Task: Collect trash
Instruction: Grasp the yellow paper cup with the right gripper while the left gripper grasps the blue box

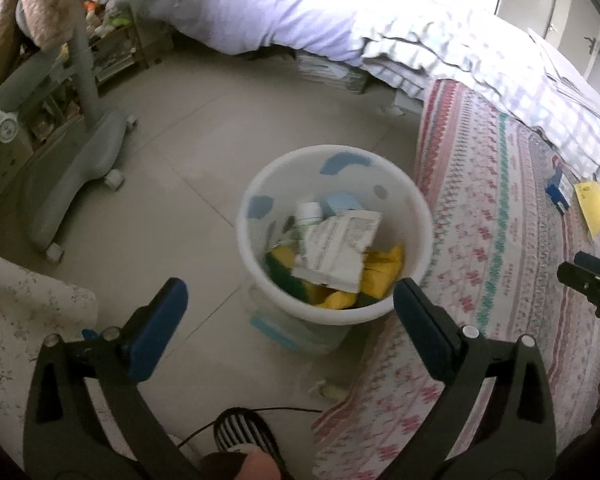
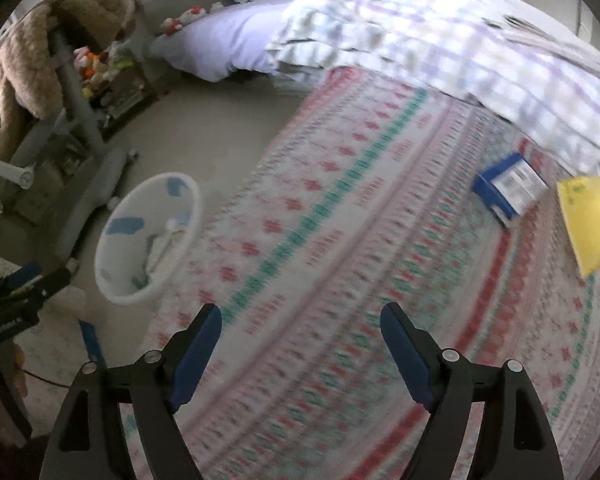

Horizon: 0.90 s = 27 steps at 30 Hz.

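Left gripper (image 1: 290,306) jaws spread wide, empty, above the round white plastic bin (image 1: 396,184); inside lay a printed paper packet (image 1: 338,250), white bottle (image 1: 309,213) and yellow wrappers (image 1: 382,272). Right gripper (image 2: 301,328) likewise agape, holding nothing, over the patterned pink rug (image 2: 340,216). Only its view showed clearly the blue carton (image 2: 508,186) beside a yellow sheet (image 2: 588,222), well apart from the bin.

Left wrist view: looking down from close above the white bin (image 1: 334,236). Right wrist view: farther right of the bin (image 2: 150,240), facing the patterned rug (image 2: 360,260). Both sharing bin, rug, bed (image 1: 292,12).
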{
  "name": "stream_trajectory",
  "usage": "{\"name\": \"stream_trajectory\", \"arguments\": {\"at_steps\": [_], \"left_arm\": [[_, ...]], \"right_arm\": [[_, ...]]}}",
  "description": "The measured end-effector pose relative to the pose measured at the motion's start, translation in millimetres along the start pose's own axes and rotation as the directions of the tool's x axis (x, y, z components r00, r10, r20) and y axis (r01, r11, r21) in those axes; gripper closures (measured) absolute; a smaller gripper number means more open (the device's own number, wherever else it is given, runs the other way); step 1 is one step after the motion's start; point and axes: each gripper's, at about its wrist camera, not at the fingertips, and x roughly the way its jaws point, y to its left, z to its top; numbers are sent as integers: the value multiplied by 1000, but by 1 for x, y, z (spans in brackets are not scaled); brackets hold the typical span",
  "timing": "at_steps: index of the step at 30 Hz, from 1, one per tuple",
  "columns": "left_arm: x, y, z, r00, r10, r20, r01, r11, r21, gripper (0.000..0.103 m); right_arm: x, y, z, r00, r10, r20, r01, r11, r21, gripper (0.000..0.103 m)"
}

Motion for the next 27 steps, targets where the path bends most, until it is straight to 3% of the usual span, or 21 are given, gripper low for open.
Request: {"name": "stream_trajectory", "arguments": {"at_steps": [5,16,27], "left_arm": [[-1,-28,4,998,-62,-10,62,998,1,1],[2,-90,8,996,-91,-13,92,992,82,1],[10,-155,17,991,-132,9,129,982,137,1]], "right_arm": [[-17,-47,-12,999,-37,8,37,998,52,19],[-47,-131,-32,994,-100,33,93,979,180,19],[-62,-217,-34,977,-204,69,169,926,338,19]]}}
